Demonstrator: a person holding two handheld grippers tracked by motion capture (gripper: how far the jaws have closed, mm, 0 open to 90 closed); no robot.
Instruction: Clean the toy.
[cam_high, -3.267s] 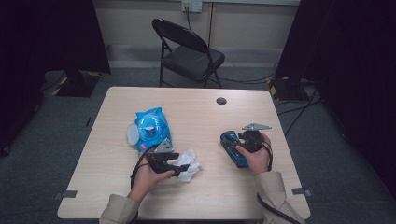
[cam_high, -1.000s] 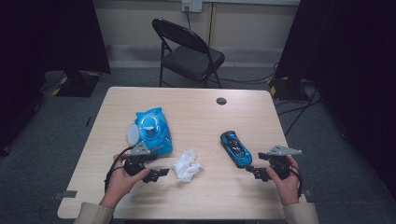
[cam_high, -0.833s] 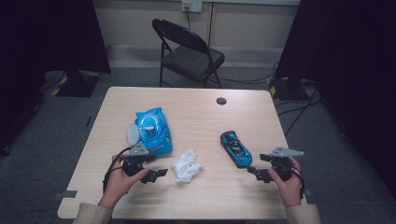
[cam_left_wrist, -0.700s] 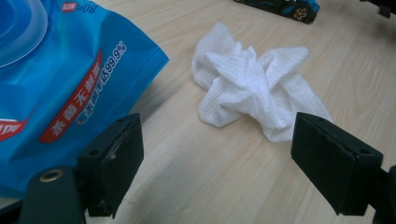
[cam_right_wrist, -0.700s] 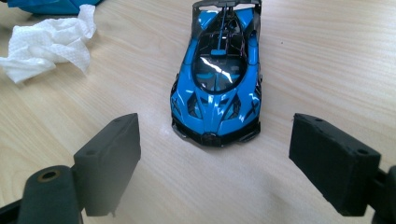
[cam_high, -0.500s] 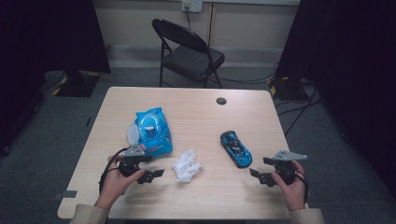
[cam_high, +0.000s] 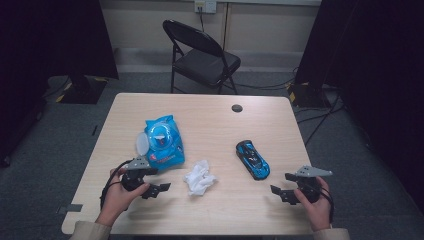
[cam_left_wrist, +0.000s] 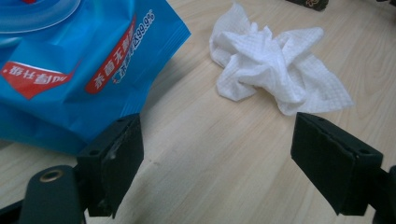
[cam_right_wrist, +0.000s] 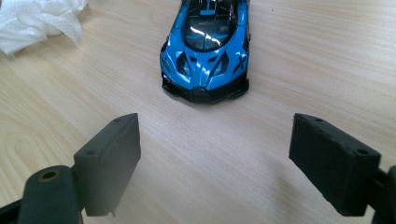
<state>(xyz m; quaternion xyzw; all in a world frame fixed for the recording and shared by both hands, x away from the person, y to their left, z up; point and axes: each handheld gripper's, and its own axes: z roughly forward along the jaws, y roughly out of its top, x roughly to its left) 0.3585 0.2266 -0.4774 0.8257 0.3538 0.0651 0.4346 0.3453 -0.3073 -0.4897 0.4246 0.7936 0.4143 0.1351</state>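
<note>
A blue toy sports car (cam_high: 253, 159) stands on the wooden table (cam_high: 210, 125), right of centre. My right gripper (cam_high: 283, 183) hovers just right of and nearer than the car, open and empty. In the right gripper view the car (cam_right_wrist: 205, 51) faces the open gripper (cam_right_wrist: 215, 163), nose toward the jaws and apart from them. A crumpled white wipe (cam_high: 199, 178) lies mid-table. My left gripper (cam_high: 158, 181) is open to its left. In the left gripper view the wipe (cam_left_wrist: 275, 70) lies ahead, beyond the open gripper (cam_left_wrist: 217, 163), with a blue wipes pack (cam_left_wrist: 70, 60) at the left.
The blue wipes pack (cam_high: 162, 142) with a white flip lid lies left of centre. A small black disc (cam_high: 237, 108) sits near the table's far edge. A black folding chair (cam_high: 202, 52) stands behind the table. Bare wood lies between the two grippers.
Since about three seconds ago both grippers have drawn back from the wipe and the car, leaving them on the table. Over the last second the right hand has drifted slightly right and nearer.
</note>
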